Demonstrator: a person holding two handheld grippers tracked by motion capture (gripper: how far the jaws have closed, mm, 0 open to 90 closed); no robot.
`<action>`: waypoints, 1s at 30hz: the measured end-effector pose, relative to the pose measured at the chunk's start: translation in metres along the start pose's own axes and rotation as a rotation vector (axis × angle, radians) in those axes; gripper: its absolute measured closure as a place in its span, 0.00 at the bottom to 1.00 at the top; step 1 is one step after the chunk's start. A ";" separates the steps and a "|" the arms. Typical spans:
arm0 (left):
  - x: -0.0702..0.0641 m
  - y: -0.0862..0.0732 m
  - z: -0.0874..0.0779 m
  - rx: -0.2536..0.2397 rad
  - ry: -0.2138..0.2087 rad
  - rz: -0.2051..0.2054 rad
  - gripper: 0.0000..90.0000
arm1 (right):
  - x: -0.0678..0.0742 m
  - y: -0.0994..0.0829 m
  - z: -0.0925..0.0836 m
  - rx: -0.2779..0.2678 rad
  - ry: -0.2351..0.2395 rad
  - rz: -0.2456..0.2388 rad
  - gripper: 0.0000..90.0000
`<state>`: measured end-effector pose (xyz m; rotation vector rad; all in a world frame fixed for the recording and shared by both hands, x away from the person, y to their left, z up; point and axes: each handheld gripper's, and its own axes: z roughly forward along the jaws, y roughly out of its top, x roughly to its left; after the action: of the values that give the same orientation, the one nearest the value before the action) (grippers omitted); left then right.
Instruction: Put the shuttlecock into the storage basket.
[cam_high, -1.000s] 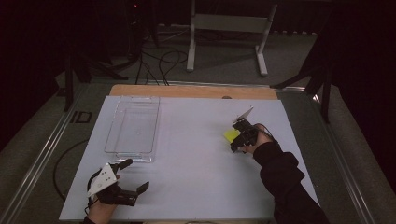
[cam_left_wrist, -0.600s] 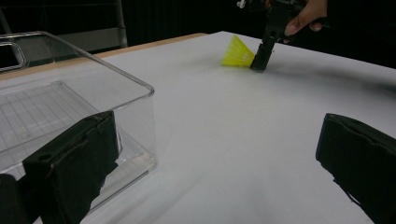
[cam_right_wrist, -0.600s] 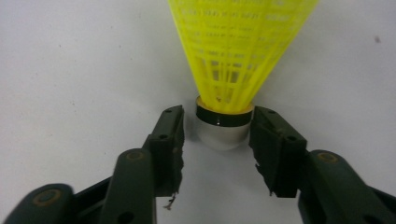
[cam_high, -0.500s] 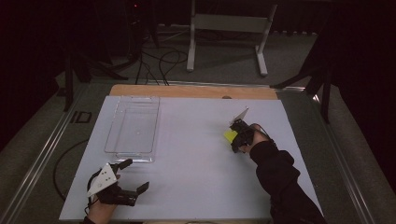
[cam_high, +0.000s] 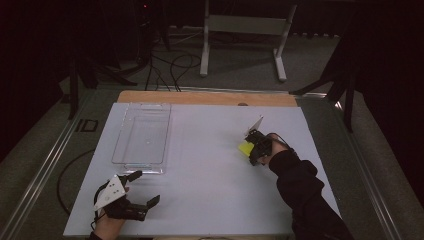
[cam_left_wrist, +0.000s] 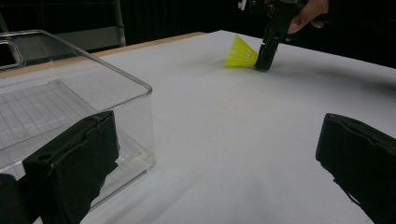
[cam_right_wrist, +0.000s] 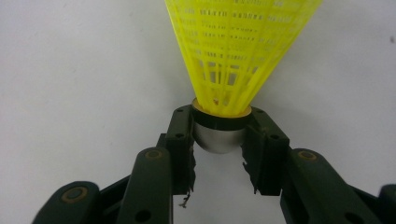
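White tabletop (cam_high: 200, 200): right gripper (cam_right_wrist: 219, 140), jaws just closed, pinches the yellow plastic shuttlecock (cam_right_wrist: 233, 51) by its cork; left gripper (cam_left_wrist: 210, 154) idles open; next, lift toward the clear plastic bin (cam_high: 142, 135) far left

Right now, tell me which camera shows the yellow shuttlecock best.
The right gripper view: the shuttlecock is close up, its mesh skirt plain and its rounded head clamped between the right gripper pads. The left gripper view shows it small and far off on the white table; the high view gives a yellow patch beside the gripper.
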<state>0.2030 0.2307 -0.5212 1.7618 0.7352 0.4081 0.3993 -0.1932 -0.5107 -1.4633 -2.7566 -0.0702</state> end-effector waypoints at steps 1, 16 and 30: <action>0.000 0.000 0.000 0.000 0.001 0.000 0.00 | 0.000 -0.001 0.000 -0.001 0.006 -0.012 0.73; 0.000 0.000 0.001 0.007 -0.001 -0.004 0.00 | -0.004 -0.015 -0.006 -0.018 0.050 -0.179 0.73; 0.000 -0.001 0.002 0.009 -0.002 -0.009 0.00 | -0.003 -0.021 -0.015 -0.042 0.122 -0.304 0.73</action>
<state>0.2038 0.2298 -0.5223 1.7665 0.7442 0.3972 0.3834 -0.2086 -0.4965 -0.9968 -2.8650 -0.2144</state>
